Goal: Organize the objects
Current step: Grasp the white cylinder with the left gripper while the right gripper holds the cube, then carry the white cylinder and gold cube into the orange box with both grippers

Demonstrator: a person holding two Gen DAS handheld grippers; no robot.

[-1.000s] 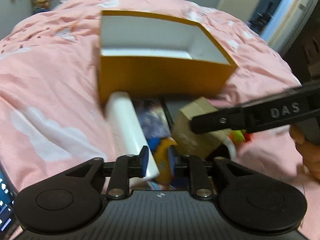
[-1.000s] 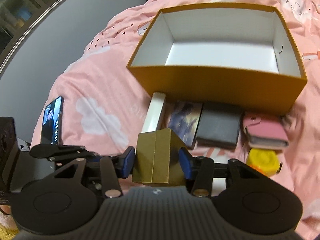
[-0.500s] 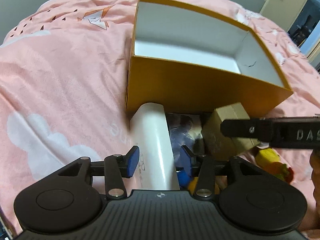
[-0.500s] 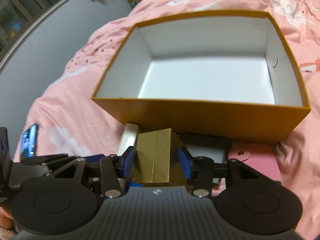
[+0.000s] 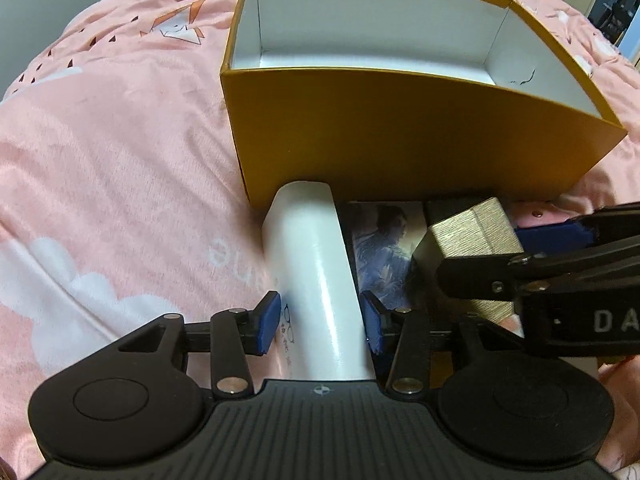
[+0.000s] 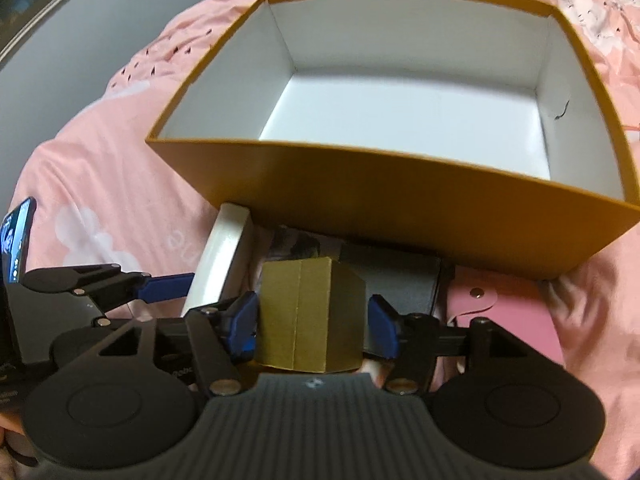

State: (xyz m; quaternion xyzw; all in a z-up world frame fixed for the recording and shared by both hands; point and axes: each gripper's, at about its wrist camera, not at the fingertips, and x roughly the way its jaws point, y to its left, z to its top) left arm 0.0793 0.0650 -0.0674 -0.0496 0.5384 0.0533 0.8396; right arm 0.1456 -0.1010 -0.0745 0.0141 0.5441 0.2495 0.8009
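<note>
Item: small gold cardboard box [image 6: 310,314], lower centre, in front of the empty orange storage box [image 6: 384,196]. Right gripper [image 6: 312,322] opening — pads now seemingly clear of it, where earlier they pinched it; likely released. Left gripper [image 5: 320,322] closing around the white rectangular carton [image 5: 316,280], pads not yet touching.

A lit phone [image 6: 16,236] lies on the pink bedspread [image 5: 100,160]

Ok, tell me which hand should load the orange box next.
Left, probably. The left tool is closing around the white box, pads not yet pressing. The right tool is opening off the gold box, so it has no grip.
</note>
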